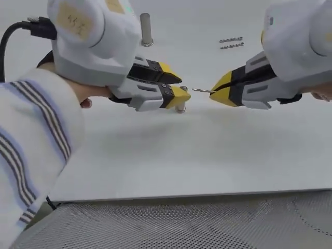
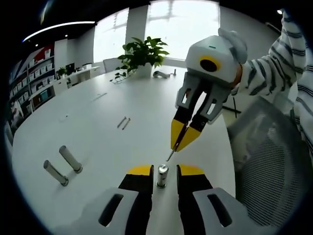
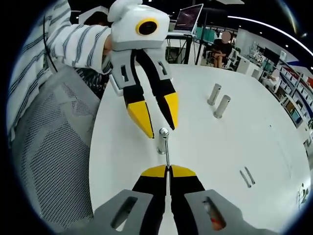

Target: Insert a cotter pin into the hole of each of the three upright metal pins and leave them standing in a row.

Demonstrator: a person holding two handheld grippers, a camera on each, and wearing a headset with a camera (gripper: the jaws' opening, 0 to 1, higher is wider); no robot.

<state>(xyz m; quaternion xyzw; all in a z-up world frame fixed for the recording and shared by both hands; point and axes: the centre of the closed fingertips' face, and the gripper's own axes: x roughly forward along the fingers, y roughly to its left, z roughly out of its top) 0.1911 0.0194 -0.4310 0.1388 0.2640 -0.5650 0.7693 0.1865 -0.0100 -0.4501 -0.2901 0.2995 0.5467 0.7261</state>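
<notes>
What looks like the first insertion: on the white table (image 1: 181,155), the left gripper (image 1: 182,87), jaws apart, straddles an upright metal pin (image 2: 162,175). The right gripper (image 1: 215,92), clamped on a cotter pin (image 1: 202,91), holds it level, long axis along its jaws, tip aimed at the pin's head and just short of it. Next, likely, a fine line-up with the cross-hole, then a straight push. Beyond stand two more pins (image 2: 71,159); spare cotter pins (image 1: 231,42) lie flat.
</notes>
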